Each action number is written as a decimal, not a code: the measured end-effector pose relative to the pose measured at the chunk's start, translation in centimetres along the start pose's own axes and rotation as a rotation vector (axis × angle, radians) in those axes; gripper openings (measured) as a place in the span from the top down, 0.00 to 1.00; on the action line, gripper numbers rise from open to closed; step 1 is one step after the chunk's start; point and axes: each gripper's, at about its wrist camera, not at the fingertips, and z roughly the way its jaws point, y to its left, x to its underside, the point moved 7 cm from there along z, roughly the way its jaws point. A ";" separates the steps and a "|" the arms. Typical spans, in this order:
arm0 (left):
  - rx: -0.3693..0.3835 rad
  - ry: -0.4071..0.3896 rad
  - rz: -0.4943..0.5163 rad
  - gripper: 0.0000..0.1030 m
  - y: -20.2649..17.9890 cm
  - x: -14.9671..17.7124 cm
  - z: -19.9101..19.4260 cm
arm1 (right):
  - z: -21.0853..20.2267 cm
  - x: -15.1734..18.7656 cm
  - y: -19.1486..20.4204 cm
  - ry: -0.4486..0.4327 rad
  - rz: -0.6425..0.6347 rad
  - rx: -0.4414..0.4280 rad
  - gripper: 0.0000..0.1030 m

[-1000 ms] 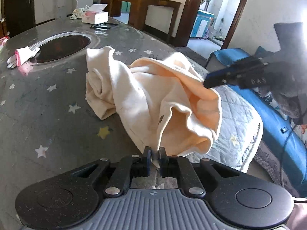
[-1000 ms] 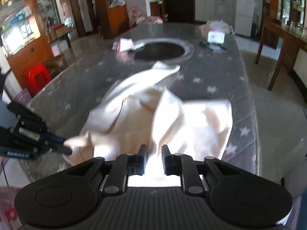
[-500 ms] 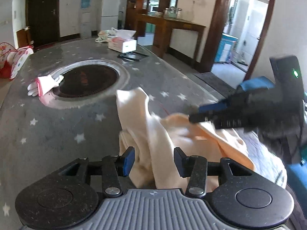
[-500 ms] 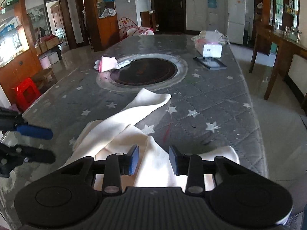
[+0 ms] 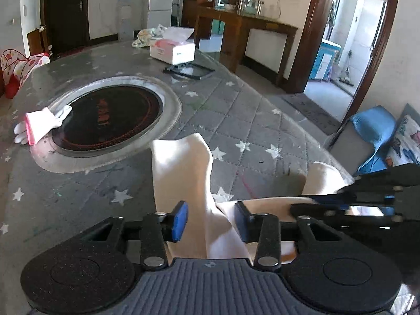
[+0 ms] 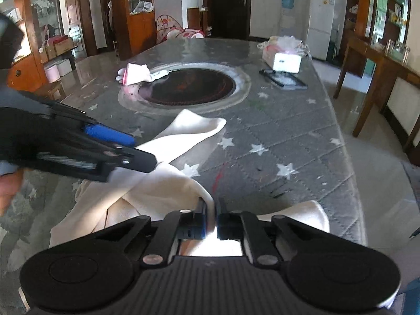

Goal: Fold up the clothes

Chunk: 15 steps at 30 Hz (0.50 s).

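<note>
A cream-coloured garment (image 5: 183, 168) is seen lying crumpled at the near edge of a long table (image 5: 249, 115) covered with a grey quilted cloth printed with white stars. One long strip of the garment, possibly a sleeve, is stretched away from the heap toward the round dark inset (image 5: 107, 116) ringed in metal at the middle of the table, its end lying just short of that ring. In the left wrist view the left gripper (image 5: 211, 219) is held with its blue-padded fingers spread apart, the cloth passing between them without being clamped. In the right wrist view the right gripper (image 6: 210, 219) is seen with its fingers pressed nearly together on a raised fold of the garment, which is pinched between them. The left gripper is also visible from the right wrist camera, entering from the left above the heap of cloth, and part of a hand (image 6: 8, 189) is glimpsed behind it. Farther along the table a pink and white glove (image 5: 39, 126) is laid at the rim of the inset, touching it. A white tissue box (image 5: 172, 50) is set near the far end, with a dark flat frame-like object (image 5: 189, 71) lying just in front of it. A wooden sideboard (image 5: 246, 34) is seen against the wall beyond the table.
</note>
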 end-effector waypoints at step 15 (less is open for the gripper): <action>-0.003 -0.090 -0.117 0.97 3.0 2.0 -5.9 | -9.2 3.2 -3.3 -0.114 0.071 0.121 0.96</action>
